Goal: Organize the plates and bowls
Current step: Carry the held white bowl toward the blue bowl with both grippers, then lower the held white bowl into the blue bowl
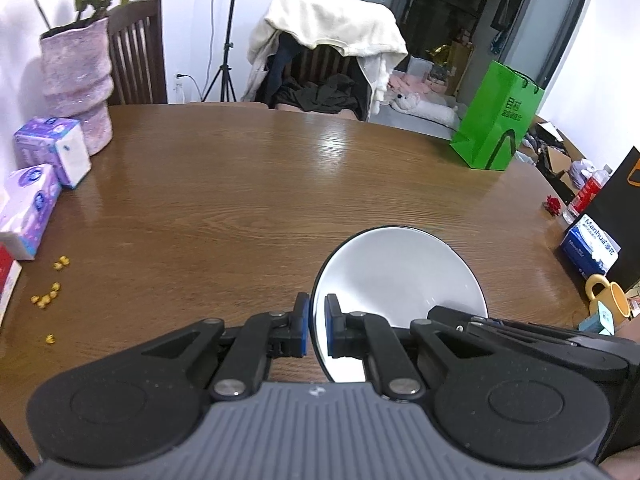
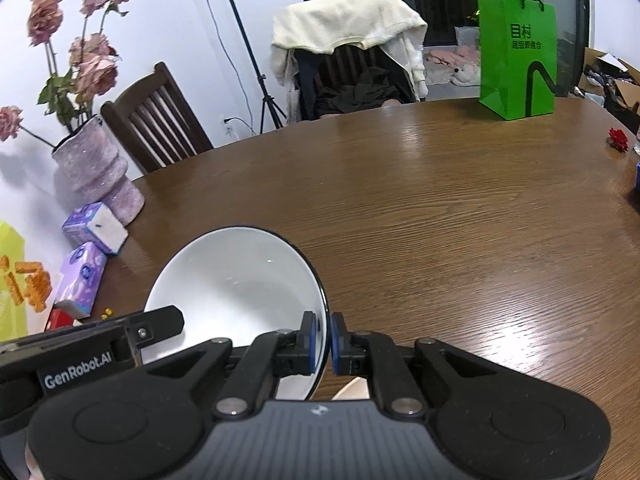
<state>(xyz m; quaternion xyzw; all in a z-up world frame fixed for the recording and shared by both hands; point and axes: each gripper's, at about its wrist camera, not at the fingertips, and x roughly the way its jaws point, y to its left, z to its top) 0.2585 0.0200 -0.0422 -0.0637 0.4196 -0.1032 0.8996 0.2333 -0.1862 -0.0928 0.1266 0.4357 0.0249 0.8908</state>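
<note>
A white bowl with a thin dark rim (image 1: 400, 276) is held above the wooden table (image 1: 240, 184) by both grippers. My left gripper (image 1: 317, 326) is shut on the bowl's left rim, with one blue pad on each side of the wall. The right gripper's black fingers (image 1: 452, 316) reach in over the bowl's near right edge. In the right wrist view the same white bowl (image 2: 236, 284) fills the lower left. There my right gripper (image 2: 324, 344) is shut on its right rim, and the left gripper's body (image 2: 100, 344) crosses the bowl's near left side.
A pink vase with flowers (image 1: 78, 84), tissue packs (image 1: 56, 150) and small yellow bits (image 1: 48, 296) line the table's left side. A green paper bag (image 1: 498, 116) stands far right. A tissue box (image 1: 590, 248), a yellow mug (image 1: 608, 296) and a bottle (image 1: 588, 190) crowd the right edge. Chairs (image 2: 156, 120) stand behind.
</note>
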